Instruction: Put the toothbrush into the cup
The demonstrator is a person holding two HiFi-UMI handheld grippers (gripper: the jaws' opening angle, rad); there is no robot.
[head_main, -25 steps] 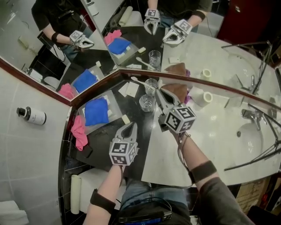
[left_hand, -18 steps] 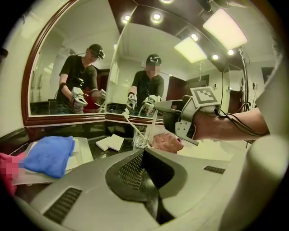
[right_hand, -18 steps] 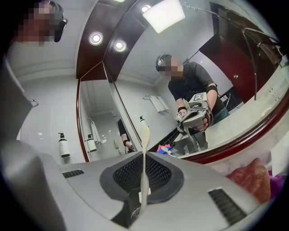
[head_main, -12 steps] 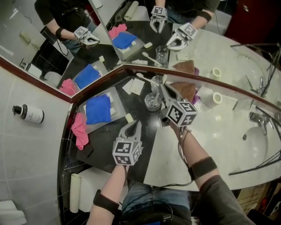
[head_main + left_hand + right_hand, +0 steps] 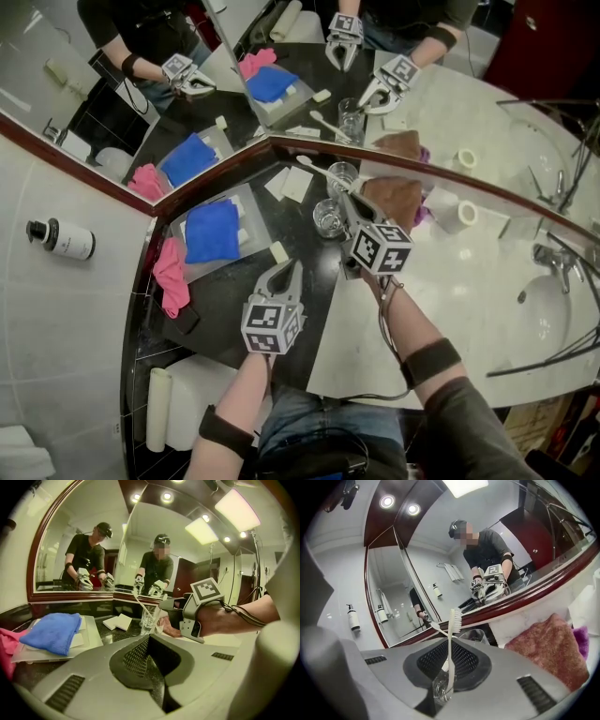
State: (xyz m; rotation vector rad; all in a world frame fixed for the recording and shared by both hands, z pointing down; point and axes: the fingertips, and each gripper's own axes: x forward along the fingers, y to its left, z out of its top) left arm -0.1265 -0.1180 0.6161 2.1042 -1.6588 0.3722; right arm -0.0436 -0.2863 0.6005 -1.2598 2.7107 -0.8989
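Right gripper (image 5: 343,208) jaws clenched on the toothbrush (image 5: 450,639). It stands upright, bristles up, lower end inside the front cup (image 5: 440,691) on the dark worktop (image 5: 234,291). Left gripper (image 5: 285,274) jaws closed, empty, above the worktop, apart from the cup.

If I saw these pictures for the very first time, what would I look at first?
Probably the white toothbrush, gripped in the right tongs with its lower end already inside the clear glass cup on the black counter, close to the corner mirrors. Next comes the bright blue cloth lying left of the cup, with a pink cloth beside it at the counter's edge.
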